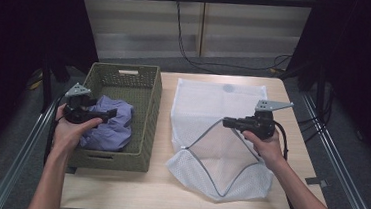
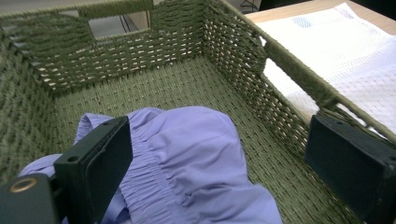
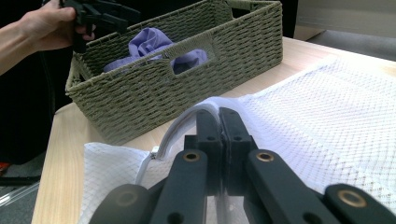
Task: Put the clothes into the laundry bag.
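Note:
A crumpled purple garment (image 1: 114,124) lies in the near half of an olive woven basket (image 1: 154,102) at the table's left. My left gripper (image 1: 107,116) hovers over the basket's left side, open. In the left gripper view its jaws stand wide above the garment (image 2: 196,158) without pressing on it. A white mesh laundry bag (image 1: 209,101) lies to the right of the basket, its zippered mouth gaping toward me. My right gripper (image 1: 226,122) is shut on the bag's zipper edge (image 3: 187,119) and holds that edge up off the table.
The basket wall (image 3: 187,93) stands close beside the bag (image 3: 336,116). The other hand and its gripper (image 3: 109,16) are above the basket's far corner in the right gripper view. Bare wood lies in front of the basket and bag. Metal rails run along both sides of the table.

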`<action>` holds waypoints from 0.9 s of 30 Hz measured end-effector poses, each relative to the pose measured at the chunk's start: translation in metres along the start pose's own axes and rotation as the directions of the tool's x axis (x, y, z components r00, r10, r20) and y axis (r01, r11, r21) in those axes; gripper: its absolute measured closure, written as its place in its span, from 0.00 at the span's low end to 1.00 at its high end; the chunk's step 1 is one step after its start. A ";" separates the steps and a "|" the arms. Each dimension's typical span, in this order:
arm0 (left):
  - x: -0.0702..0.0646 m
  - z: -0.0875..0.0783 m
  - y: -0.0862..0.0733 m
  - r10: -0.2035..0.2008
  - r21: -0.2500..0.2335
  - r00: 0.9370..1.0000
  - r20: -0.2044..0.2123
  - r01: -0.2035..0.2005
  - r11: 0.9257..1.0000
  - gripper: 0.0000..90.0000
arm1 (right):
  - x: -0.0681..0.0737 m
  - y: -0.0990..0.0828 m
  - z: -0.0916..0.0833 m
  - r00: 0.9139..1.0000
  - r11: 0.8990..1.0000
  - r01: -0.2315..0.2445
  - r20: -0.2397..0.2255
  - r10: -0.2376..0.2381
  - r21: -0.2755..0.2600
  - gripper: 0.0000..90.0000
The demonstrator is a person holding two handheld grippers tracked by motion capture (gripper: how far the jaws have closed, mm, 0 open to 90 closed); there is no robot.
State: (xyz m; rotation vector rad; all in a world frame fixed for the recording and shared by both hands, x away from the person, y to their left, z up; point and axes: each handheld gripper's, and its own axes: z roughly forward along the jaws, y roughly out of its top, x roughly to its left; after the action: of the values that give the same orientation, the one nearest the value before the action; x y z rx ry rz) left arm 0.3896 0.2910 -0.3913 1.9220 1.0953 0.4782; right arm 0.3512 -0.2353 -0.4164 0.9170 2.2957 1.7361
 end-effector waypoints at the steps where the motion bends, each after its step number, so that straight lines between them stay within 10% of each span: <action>1: 0.001 0.004 0.000 0.004 0.019 1.000 0.000 -0.004 1.000 0.08 | 0.000 0.000 0.000 1.000 1.000 -0.001 0.000 0.001 0.000 0.98; 13: 0.022 0.037 -0.019 -0.023 0.210 0.998 -0.063 0.036 0.977 0.07 | -0.001 -0.001 0.001 1.000 1.000 -0.007 -0.003 0.007 0.002 0.98; 22: 0.029 0.046 -0.025 -0.012 0.264 0.992 -0.124 0.044 0.964 0.06 | -0.001 -0.002 0.002 1.000 1.000 -0.008 -0.005 0.008 0.009 0.98; 24: 0.029 0.050 -0.027 -0.023 0.299 0.993 -0.115 0.056 0.953 0.06 | -0.001 -0.003 0.003 1.000 1.000 -0.006 -0.004 0.006 0.013 0.98; 27: 0.028 0.060 -0.032 -0.001 0.403 0.997 -0.083 0.035 0.915 0.06 | -0.001 -0.003 0.003 1.000 1.000 -0.006 -0.004 0.006 0.013 0.98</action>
State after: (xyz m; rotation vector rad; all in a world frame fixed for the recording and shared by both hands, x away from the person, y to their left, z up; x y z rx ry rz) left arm 0.4282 0.2936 -0.4536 2.2634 1.3462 0.3386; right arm 0.3523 -0.2338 -0.4204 0.9242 2.3122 1.7291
